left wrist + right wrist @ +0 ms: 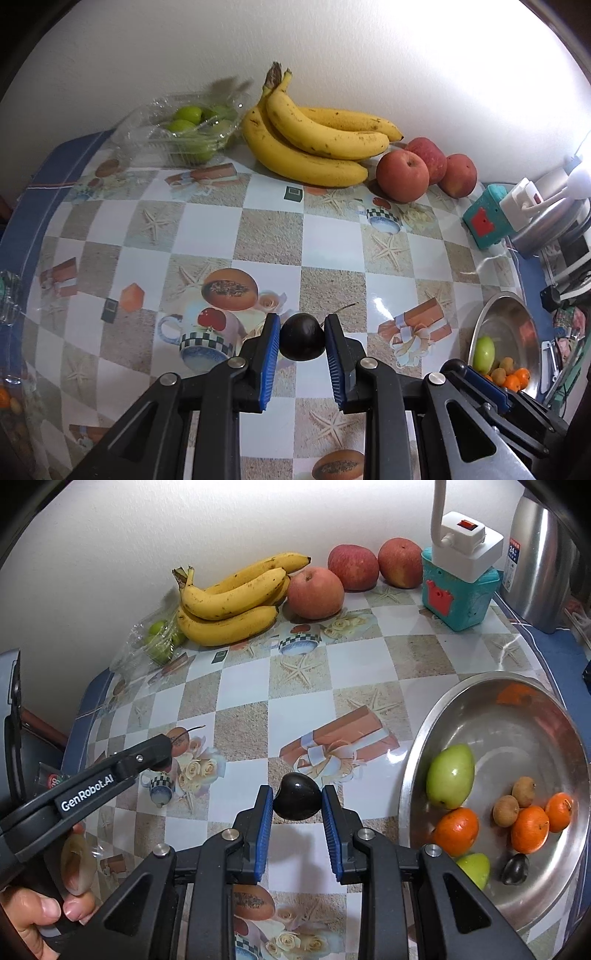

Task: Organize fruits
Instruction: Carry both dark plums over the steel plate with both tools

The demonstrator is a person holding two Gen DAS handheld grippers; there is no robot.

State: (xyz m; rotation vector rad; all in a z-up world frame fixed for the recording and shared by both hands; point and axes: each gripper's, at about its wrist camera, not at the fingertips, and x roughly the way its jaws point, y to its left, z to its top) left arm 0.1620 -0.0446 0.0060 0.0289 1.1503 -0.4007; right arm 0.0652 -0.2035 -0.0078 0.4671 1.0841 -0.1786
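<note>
Between you and the far fruit, the table (pixel 273 236) is bare. Your left gripper (pixel 302 341) and right gripper (pixel 297 805) each pinch a cherry (pixel 302 341); the bowl (pixel 517 716) sits right.

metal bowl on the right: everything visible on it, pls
The metal bowl is a wide, shallow, shiny steel dish standing upright on the patterned tablecloth, at the table's right edge. Inside lie two green fruits, three small oranges, two small brown fruits and one dark fruit. Nothing grips it; the right tongs' arm overlaps its near rim in view.
</note>
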